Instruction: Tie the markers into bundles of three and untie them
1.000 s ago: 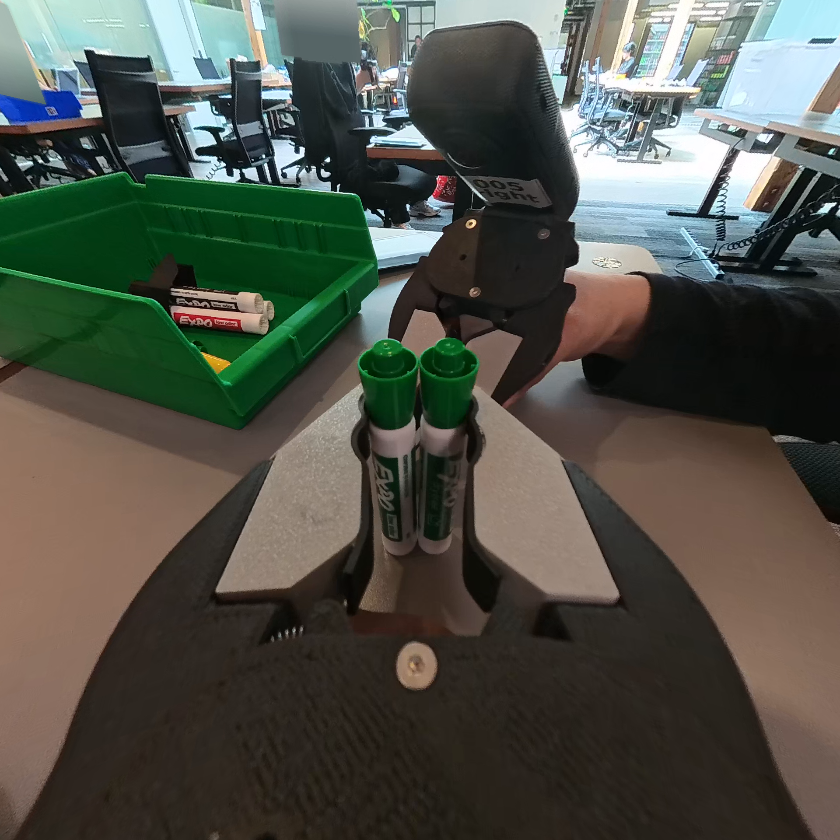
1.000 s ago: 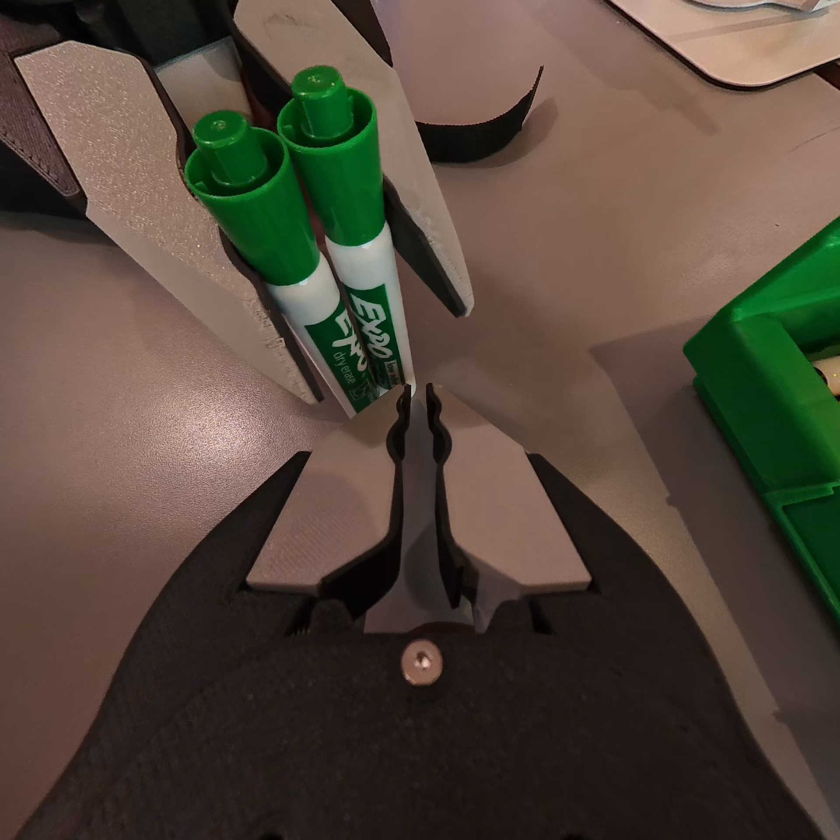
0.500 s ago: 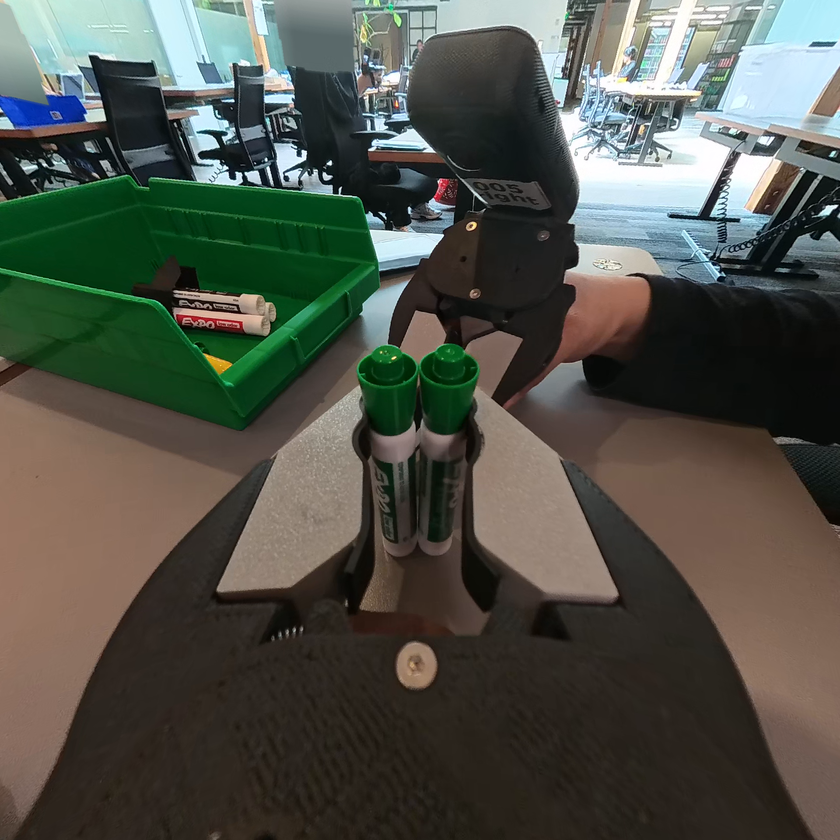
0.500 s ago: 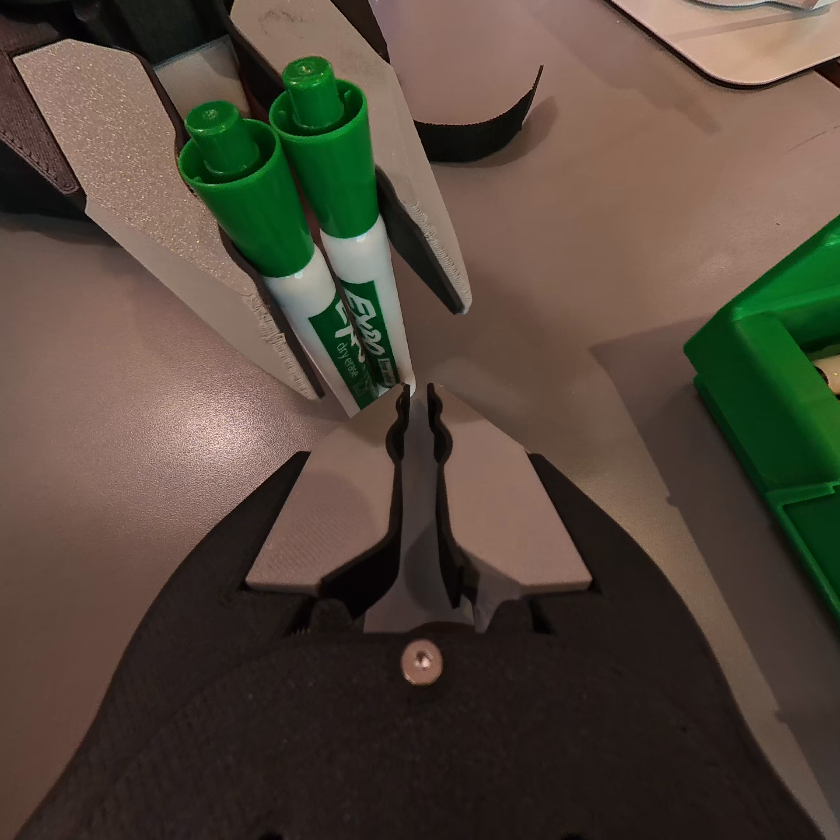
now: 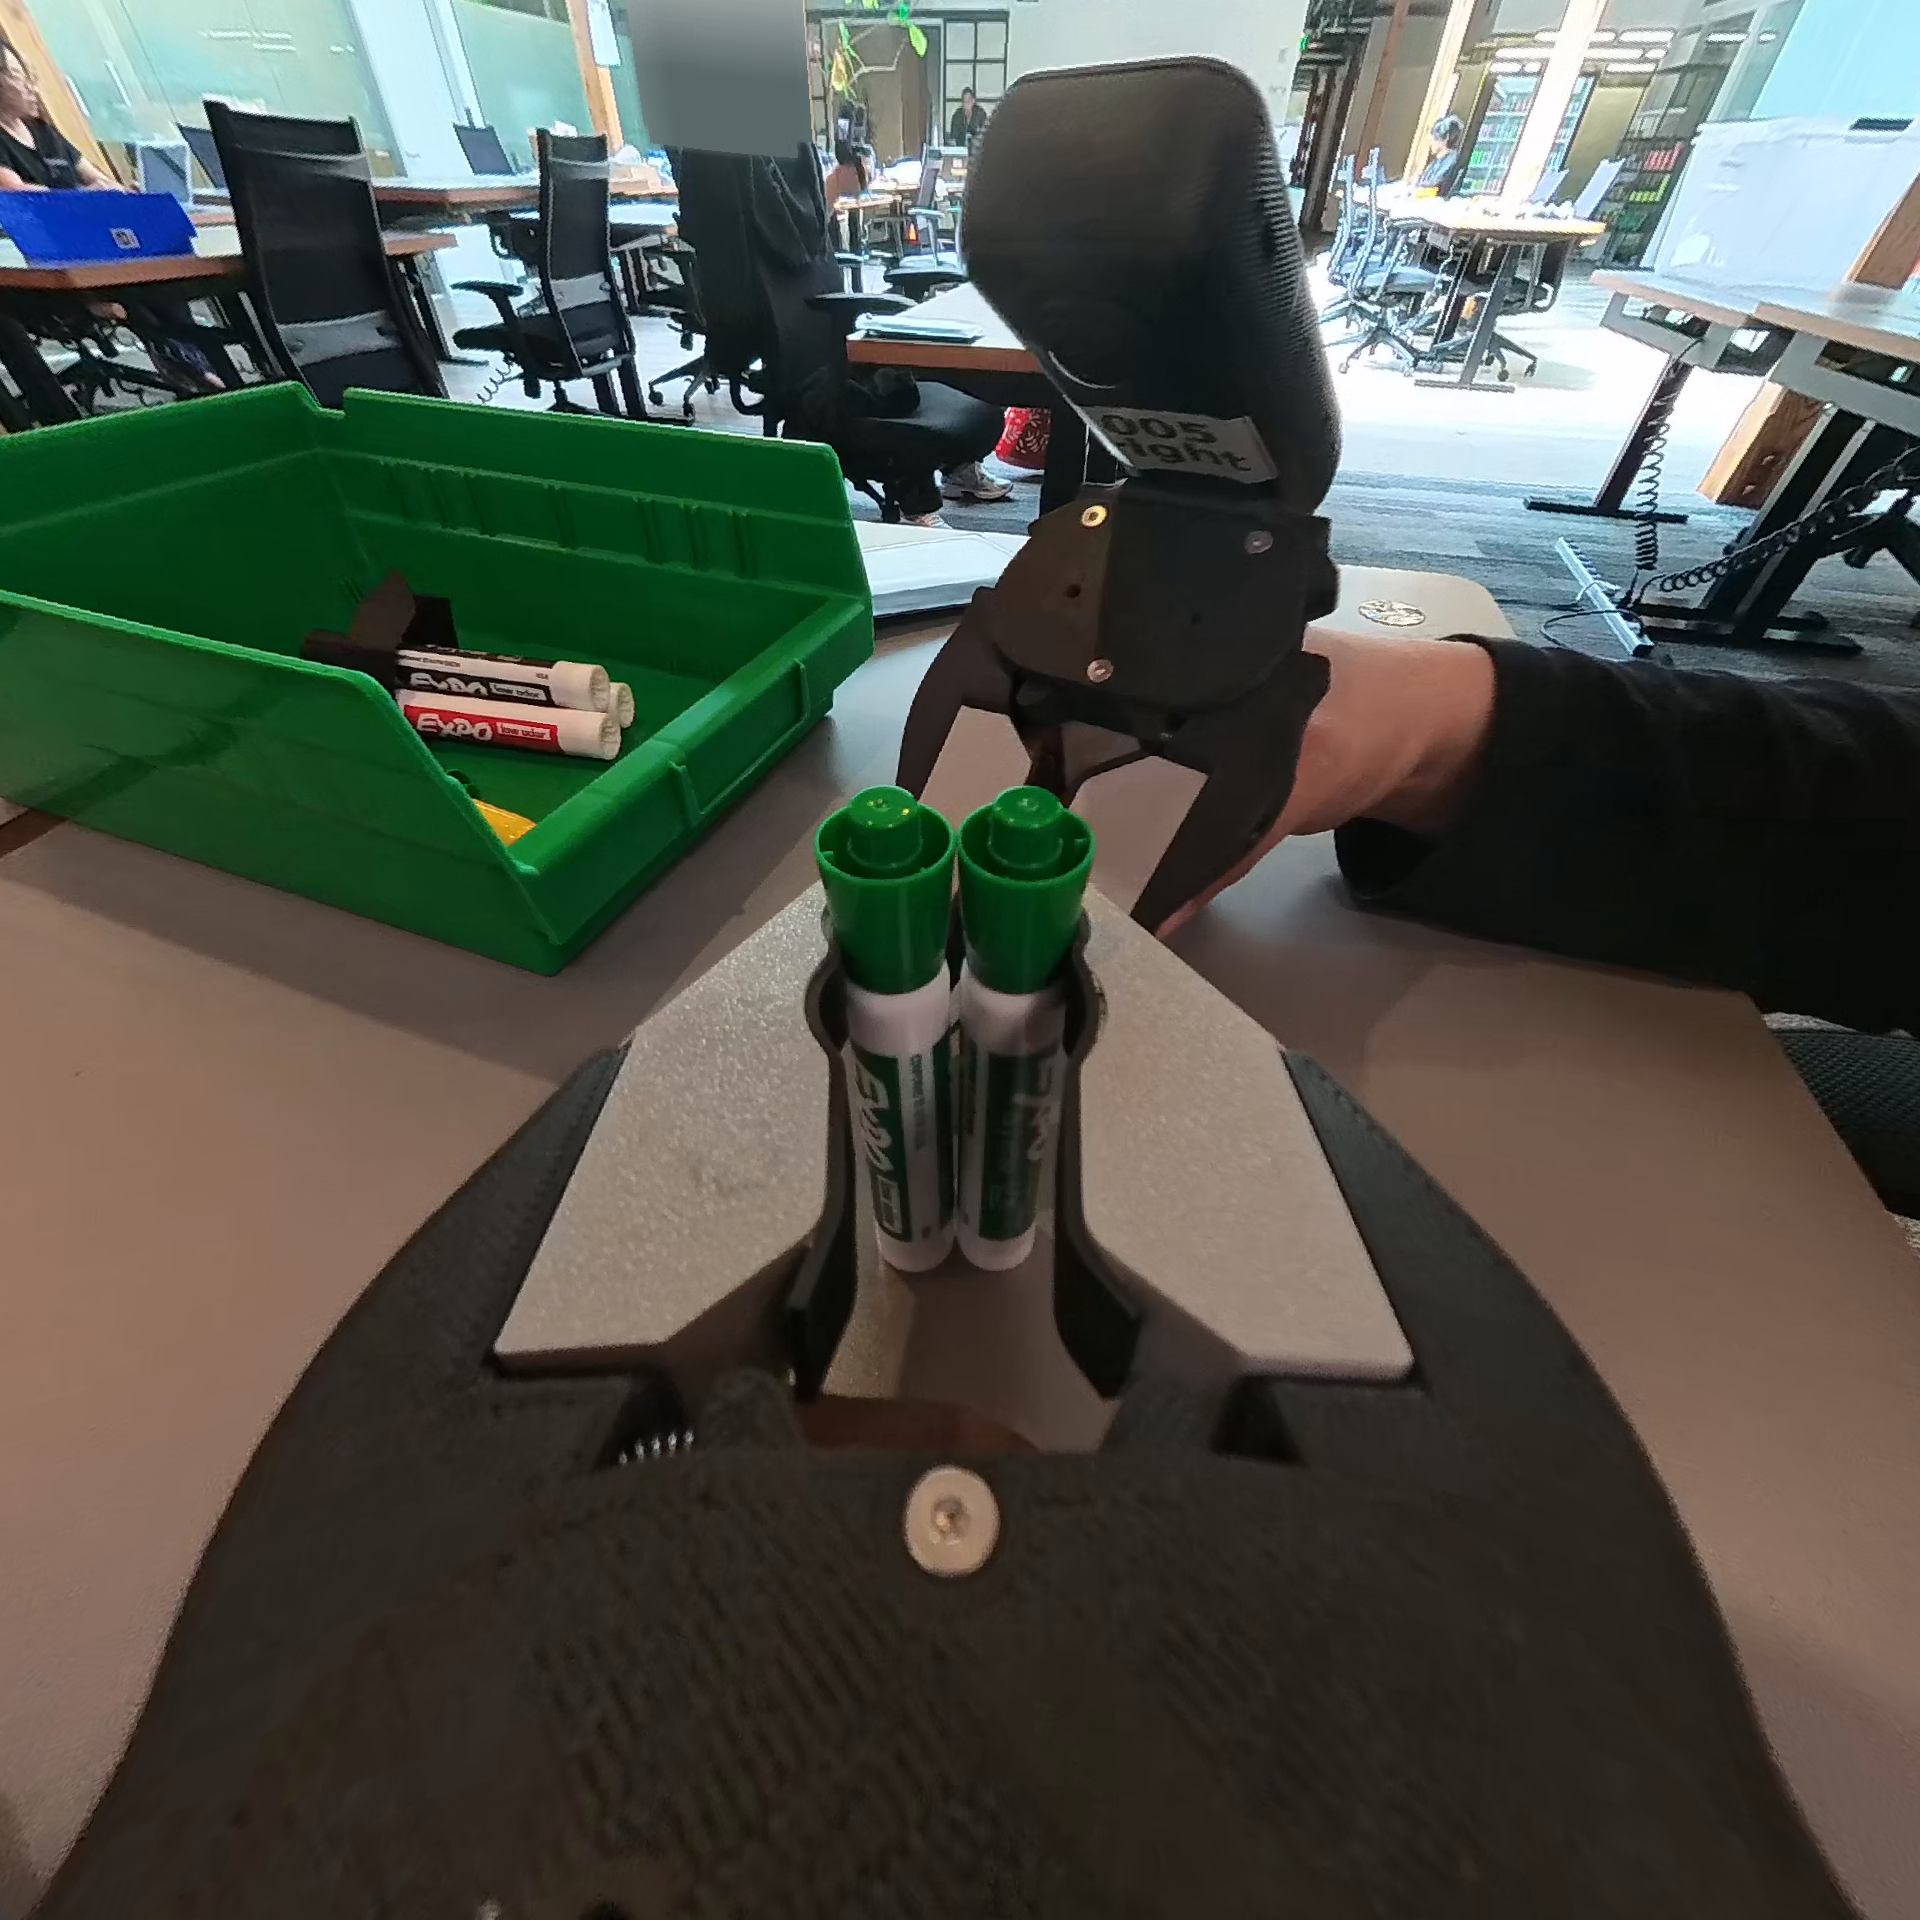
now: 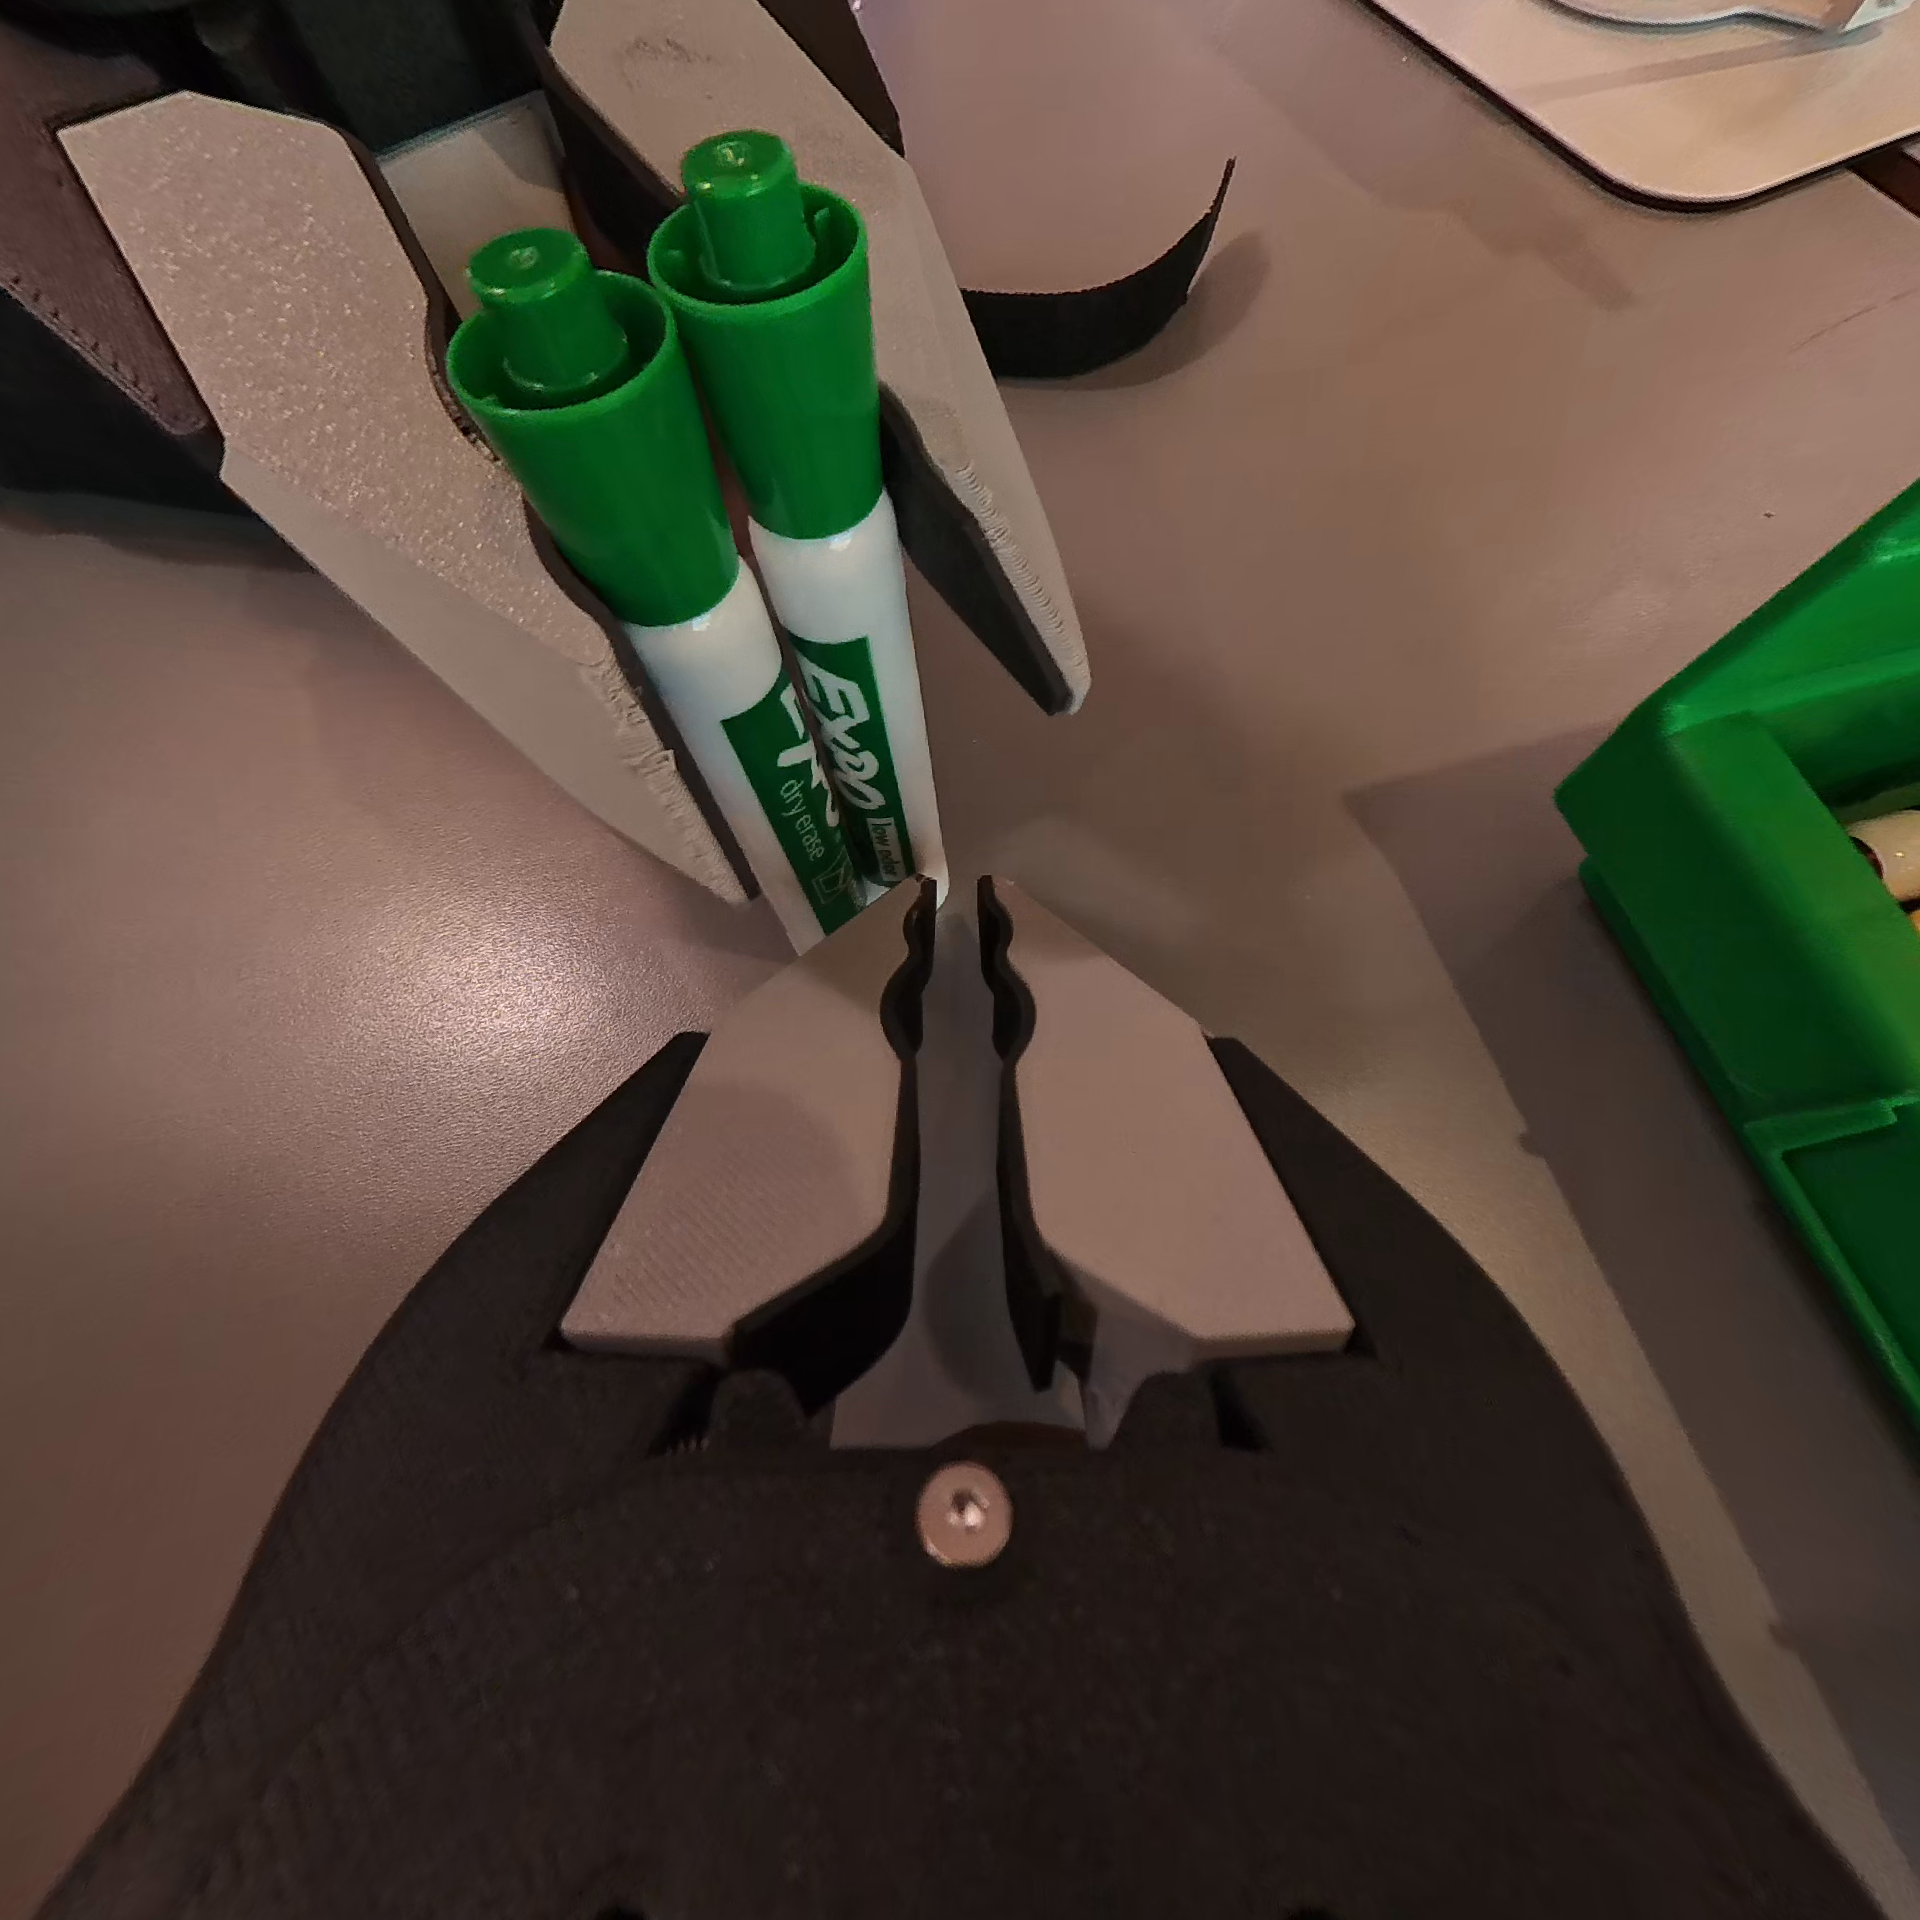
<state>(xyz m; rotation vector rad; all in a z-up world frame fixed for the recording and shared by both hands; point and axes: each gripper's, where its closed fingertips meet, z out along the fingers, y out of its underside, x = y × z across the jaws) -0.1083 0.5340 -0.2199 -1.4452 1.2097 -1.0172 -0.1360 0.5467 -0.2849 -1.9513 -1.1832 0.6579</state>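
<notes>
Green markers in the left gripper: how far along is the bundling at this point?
Done: the left gripper clamps two green markers upright, side by side. In hand: the right gripper sits nearly closed and empty beside their lower ends. Left: no third green marker shows, the black strap lies loose on the table, so nothing is tied. Other markers wait in the green bin.

This is an open-plan office. Seen from the left wrist view, rows of long desks (image 5: 312, 255) stretch across the background from ten to two o'clock, ringed by black mesh swivel chairs (image 5: 301, 260). People (image 5: 31, 145) sit working at the far desks. Glass partition walls (image 5: 260, 73) close off rooms at eleven o'clock, and coiled cables (image 5: 1652, 488) hang beneath a desk at two o'clock.
</notes>
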